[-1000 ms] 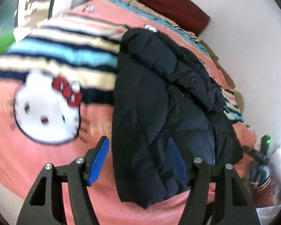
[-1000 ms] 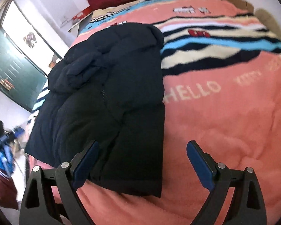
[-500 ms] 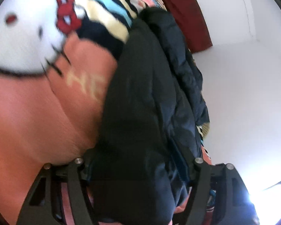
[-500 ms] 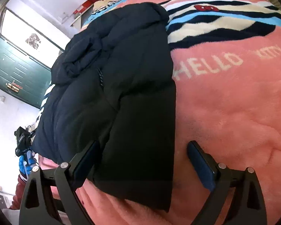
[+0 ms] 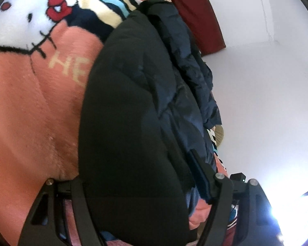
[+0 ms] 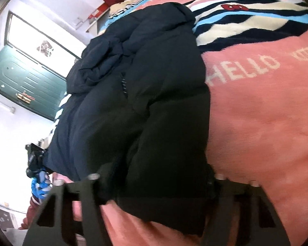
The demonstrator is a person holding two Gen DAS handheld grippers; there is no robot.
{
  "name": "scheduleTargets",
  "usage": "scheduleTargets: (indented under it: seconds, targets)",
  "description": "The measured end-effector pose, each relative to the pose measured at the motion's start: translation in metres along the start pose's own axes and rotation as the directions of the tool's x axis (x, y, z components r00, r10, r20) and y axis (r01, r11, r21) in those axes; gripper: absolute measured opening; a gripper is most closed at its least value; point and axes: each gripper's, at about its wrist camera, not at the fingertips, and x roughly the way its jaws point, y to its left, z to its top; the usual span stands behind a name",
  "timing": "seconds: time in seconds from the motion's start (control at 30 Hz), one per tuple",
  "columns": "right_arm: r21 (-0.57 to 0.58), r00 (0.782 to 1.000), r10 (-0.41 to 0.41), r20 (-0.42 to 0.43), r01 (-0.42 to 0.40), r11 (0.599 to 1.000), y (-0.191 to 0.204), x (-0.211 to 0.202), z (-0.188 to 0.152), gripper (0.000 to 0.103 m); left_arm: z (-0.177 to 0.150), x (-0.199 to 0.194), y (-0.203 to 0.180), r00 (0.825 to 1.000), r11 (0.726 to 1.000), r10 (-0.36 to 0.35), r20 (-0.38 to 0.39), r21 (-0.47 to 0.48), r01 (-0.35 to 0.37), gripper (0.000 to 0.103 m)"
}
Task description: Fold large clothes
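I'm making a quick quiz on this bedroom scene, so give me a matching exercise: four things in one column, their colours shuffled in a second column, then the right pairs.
Things:
1. puffy jacket
2. door
3. pillow
4. bow on the cat face

Colours:
A. green
B. bright red
C. dark navy, nearly black
D. dark maroon

Pairs: 1-C, 2-A, 3-D, 4-B
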Motion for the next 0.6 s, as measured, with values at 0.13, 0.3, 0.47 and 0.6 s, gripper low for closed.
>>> scheduleTargets:
  seconds: [0.13, 0.3, 0.47, 0.6]
  targets:
    - [0.014, 1.000, 0.017, -0.018, -0.017, 1.000, -0.002, 0.005, 0.000, 0.058, -0.004, 0.003, -0.005, 1.000, 1.000, -0.012, 0.005, 0.004, 0.012, 0.067]
    - [0.043, 0.998, 0.050, -0.039, -0.049, 0.998, -0.004, 0.010, -0.001, 0.060, -0.013, 0.010, -0.015, 1.000, 0.999, 0.020, 0.002, 0.031, -0.020, 0.040]
    - [0.048, 0.995, 0.074, -0.061, -0.071, 0.996, -0.002, 0.010, -0.003, 0.055, -0.015, 0.011, -0.020, 1.000, 1.000, 0.014, -0.002, 0.015, -0.014, 0.037]
    - [0.057, 0.992, 0.099, -0.082, -0.094, 0.994, -0.001, 0.011, -0.006, 0.054, -0.015, 0.010, -0.023, 1.000, 1.000, 0.009, -0.001, 0.013, -0.009, 0.029]
